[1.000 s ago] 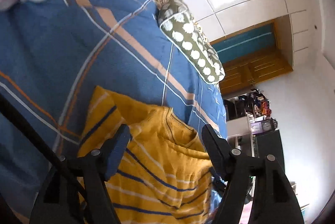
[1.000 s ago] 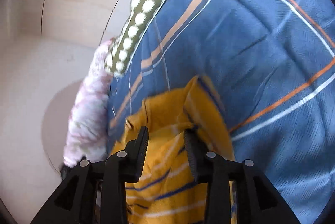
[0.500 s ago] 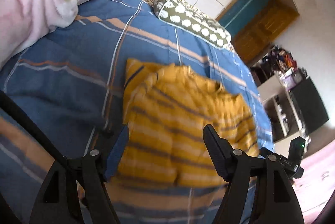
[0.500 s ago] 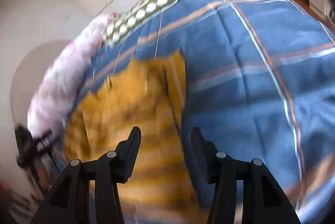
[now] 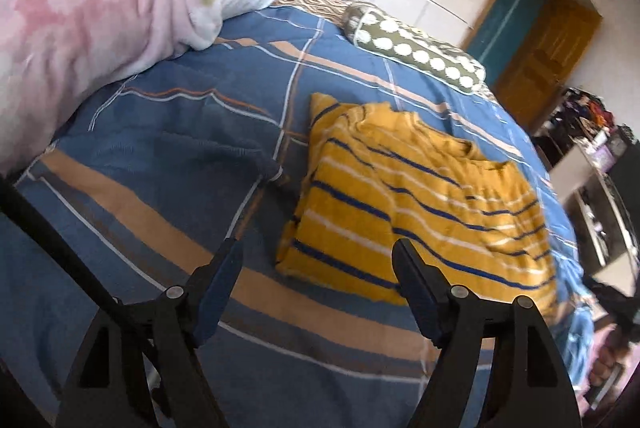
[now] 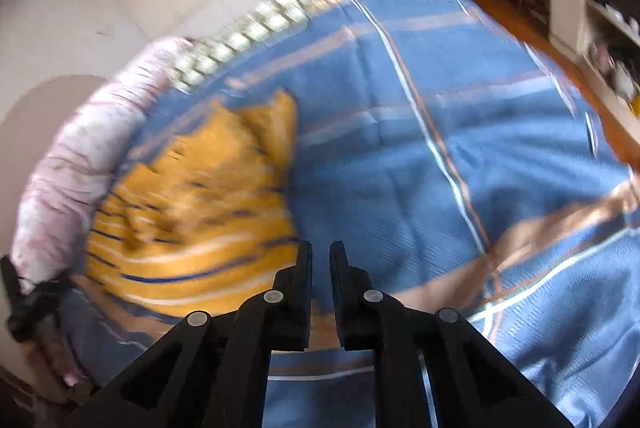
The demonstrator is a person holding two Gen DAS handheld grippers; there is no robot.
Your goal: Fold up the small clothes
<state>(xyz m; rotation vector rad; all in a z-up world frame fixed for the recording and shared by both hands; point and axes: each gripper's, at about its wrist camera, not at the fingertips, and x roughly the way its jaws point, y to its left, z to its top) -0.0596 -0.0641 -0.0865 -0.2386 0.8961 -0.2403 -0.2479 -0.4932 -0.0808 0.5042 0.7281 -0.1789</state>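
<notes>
Bedroom, tiled wall behind, and a bed spread with a blue plaid cover (image 5: 168, 132) as the working surface.

Item one: yellow striped top (image 5: 420, 208), small, knit, navy and white stripes. It lies flat on the cover, ahead of my left gripper (image 5: 318, 282) and slightly toward its right finger; ahead and well to the left of my right gripper (image 6: 321, 270). Condition: both sides look turned in, giving a roughly rectangular shape with the neckline at the far end. By my reckoning the side folds are done and the crosswise fold, hem up to collar, is what remains. The blur in the right view keeps me from confirming how neat the edges are.

Item two: my left jaws, standing wide apart, having just eased open a little more, nothing between them, the near hem just beyond the tips.

Item three: my right jaws, nearly together, having just been closing, only a thin gap and no cloth in it; blue cover shows through the slit.

Item four: pink floral quilt (image 5: 100, 8), bunched far left of the left jaws.

Item five: green dotted pillow (image 5: 412, 46), at the far edge beyond the top.
</notes>
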